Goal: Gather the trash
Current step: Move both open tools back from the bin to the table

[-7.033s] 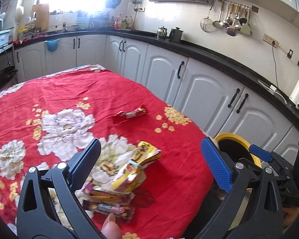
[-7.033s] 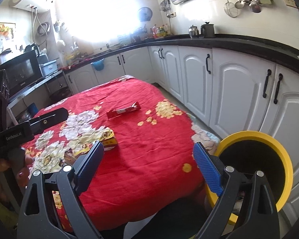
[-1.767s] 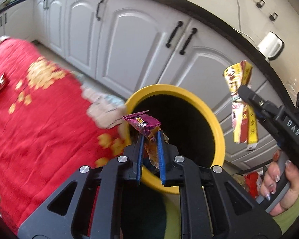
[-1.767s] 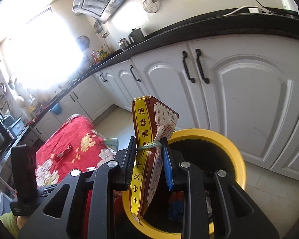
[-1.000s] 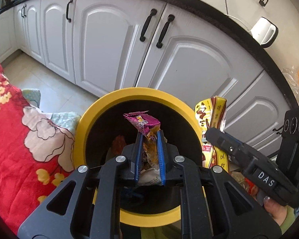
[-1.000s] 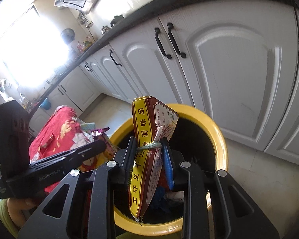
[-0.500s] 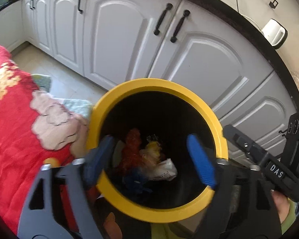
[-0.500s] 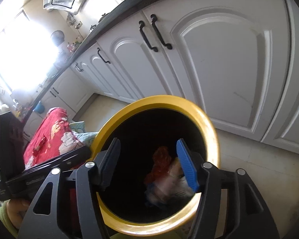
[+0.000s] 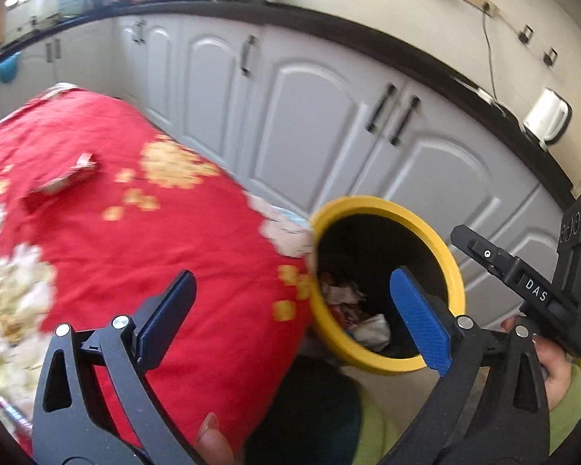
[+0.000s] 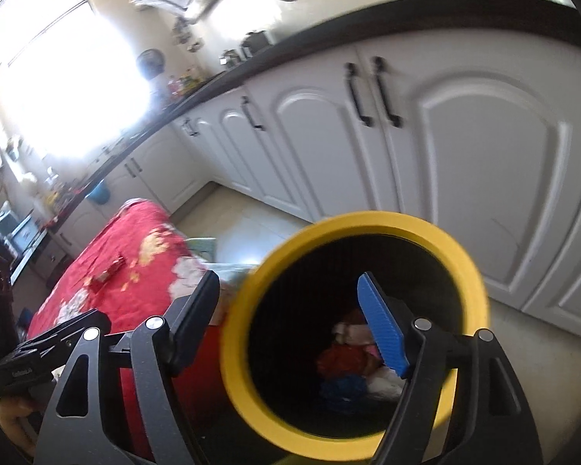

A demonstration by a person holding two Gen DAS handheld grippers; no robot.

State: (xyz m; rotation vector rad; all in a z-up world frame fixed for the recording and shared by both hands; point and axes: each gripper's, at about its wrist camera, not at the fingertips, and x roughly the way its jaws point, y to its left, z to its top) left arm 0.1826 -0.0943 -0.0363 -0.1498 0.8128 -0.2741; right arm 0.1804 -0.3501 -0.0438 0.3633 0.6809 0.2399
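A yellow-rimmed black bin (image 9: 426,232) (image 10: 368,221) stands on the floor by the table's corner, with crumpled wrappers (image 9: 352,310) (image 10: 348,352) at its bottom. My left gripper (image 9: 294,317) hangs over the table edge beside the bin, its jaws opening wide with nothing between them. My right gripper (image 10: 290,321) hovers above the bin's mouth, jaws also opening and empty; in the left wrist view it juts in from the right (image 9: 515,271). One red wrapper (image 9: 66,178) (image 10: 108,273) lies far back on the red flowered tablecloth (image 9: 155,240).
White cabinet doors (image 9: 310,124) under a dark counter run close behind the bin. A white kettle (image 9: 546,116) sits on the counter at the right. A hand (image 9: 554,352) holds the right gripper's handle. Pale floor tiles (image 10: 251,217) lie between table and cabinets.
Both grippers opened and dropped their wrappers into the bin. The left gripper has since swung left, away from the bin and over the table edge; the right one pulled back slightly.
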